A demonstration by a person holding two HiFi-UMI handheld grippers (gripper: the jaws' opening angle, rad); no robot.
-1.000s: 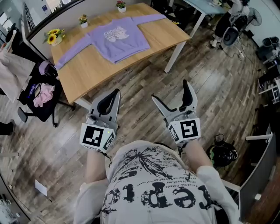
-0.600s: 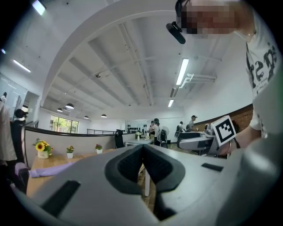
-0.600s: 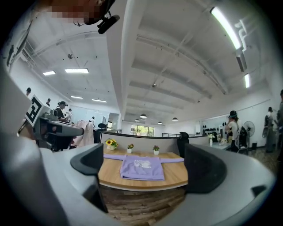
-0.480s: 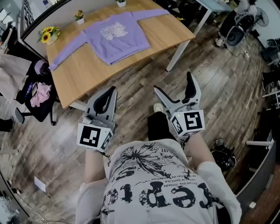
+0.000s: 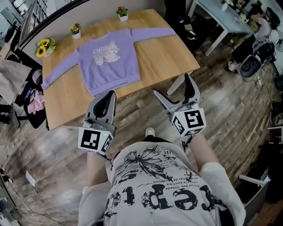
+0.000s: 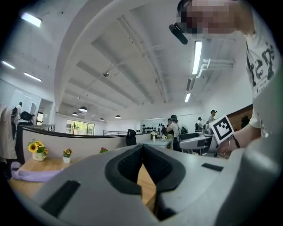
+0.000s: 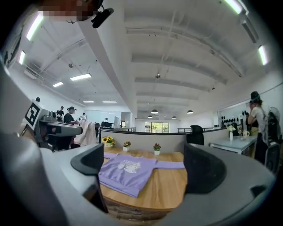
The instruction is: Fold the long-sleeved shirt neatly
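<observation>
A lilac long-sleeved shirt (image 5: 106,64) with a pale print on its chest lies flat, sleeves spread, on a wooden table (image 5: 163,50); it also shows in the right gripper view (image 7: 128,172), and one sleeve (image 6: 26,175) in the left gripper view. Both grippers are held short of the table's near edge, over the floor. My left gripper (image 5: 107,98) has its jaws together and empty. The jaws of my right gripper (image 5: 173,88) stand wide apart with nothing between them. Neither touches the shirt.
Three small flower pots (image 5: 122,12) line the table's far edge. A chair piled with clothes (image 5: 31,95) stands left of the table. Desks and office chairs (image 5: 250,64) are at the right, people stand in the background, and a shoe tip (image 5: 150,132) shows on the plank floor.
The table and shirt have come much closer in the head view; both grippers now reach almost to the table's near edge. Their jaws look unchanged.
</observation>
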